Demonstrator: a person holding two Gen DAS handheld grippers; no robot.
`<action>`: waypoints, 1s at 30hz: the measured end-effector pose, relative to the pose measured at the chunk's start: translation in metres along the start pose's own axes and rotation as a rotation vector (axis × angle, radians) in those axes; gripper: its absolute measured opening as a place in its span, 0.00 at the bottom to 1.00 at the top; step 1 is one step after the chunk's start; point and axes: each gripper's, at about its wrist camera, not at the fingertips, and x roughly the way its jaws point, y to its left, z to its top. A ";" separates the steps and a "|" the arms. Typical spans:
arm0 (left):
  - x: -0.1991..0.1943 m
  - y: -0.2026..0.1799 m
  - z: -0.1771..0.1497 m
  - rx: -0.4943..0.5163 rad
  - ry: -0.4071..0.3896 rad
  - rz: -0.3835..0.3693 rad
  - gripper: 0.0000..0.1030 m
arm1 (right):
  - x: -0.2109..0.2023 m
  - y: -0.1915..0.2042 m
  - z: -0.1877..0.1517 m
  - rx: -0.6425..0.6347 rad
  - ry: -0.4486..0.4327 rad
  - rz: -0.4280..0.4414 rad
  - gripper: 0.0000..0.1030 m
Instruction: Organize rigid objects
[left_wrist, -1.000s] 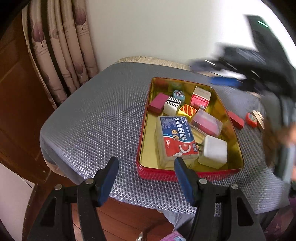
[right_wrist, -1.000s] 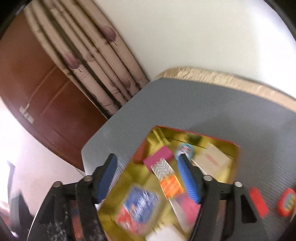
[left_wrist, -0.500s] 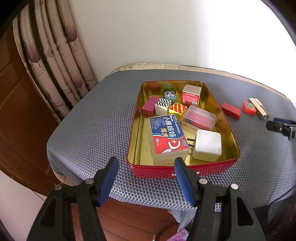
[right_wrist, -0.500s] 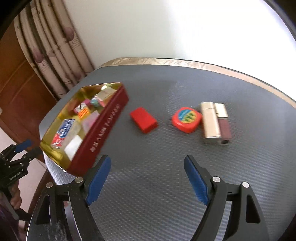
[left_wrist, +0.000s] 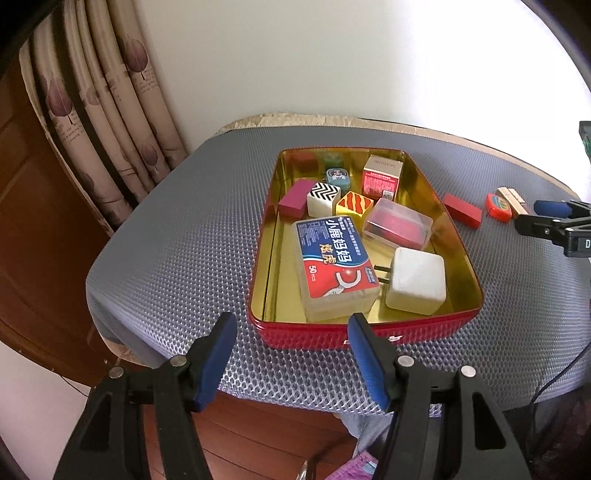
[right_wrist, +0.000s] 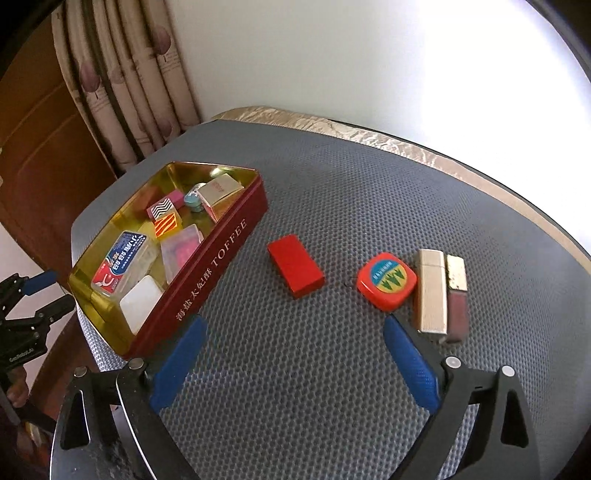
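Note:
A red toffee tin (left_wrist: 369, 334) (right_wrist: 221, 254) with a gold inside sits on the grey mat and holds several small boxes, a white charger (left_wrist: 415, 280) and a floss-pick box (left_wrist: 334, 266). On the mat to its right lie a red block (right_wrist: 295, 270) (left_wrist: 462, 214), a red tape measure (right_wrist: 386, 280) (left_wrist: 498, 207), a gold lighter (right_wrist: 430, 290) and a lip-gloss tube (right_wrist: 457, 295). My left gripper (left_wrist: 291, 356) is open and empty at the tin's near edge. My right gripper (right_wrist: 295, 360) is open and empty, just in front of the loose items.
The round table (left_wrist: 166, 240) is covered by a grey honeycomb mat. A curtain (left_wrist: 110, 122) and a wooden door (left_wrist: 33, 221) stand at the left, a white wall behind. The table edge drops off close under both grippers.
The right gripper swung from above the tin to the right and down, then closed in on the loose items. The left gripper shifted a little; its view of the tin is now slightly closer.

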 end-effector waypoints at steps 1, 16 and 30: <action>0.001 0.000 0.000 -0.001 0.005 -0.002 0.62 | 0.003 0.001 0.001 -0.010 0.005 -0.004 0.94; 0.002 0.001 -0.001 -0.011 0.015 -0.020 0.62 | 0.060 0.014 0.044 -0.303 0.135 0.026 0.85; 0.001 0.000 0.000 0.002 -0.004 0.002 0.63 | 0.108 0.034 0.058 -0.345 0.306 -0.009 0.26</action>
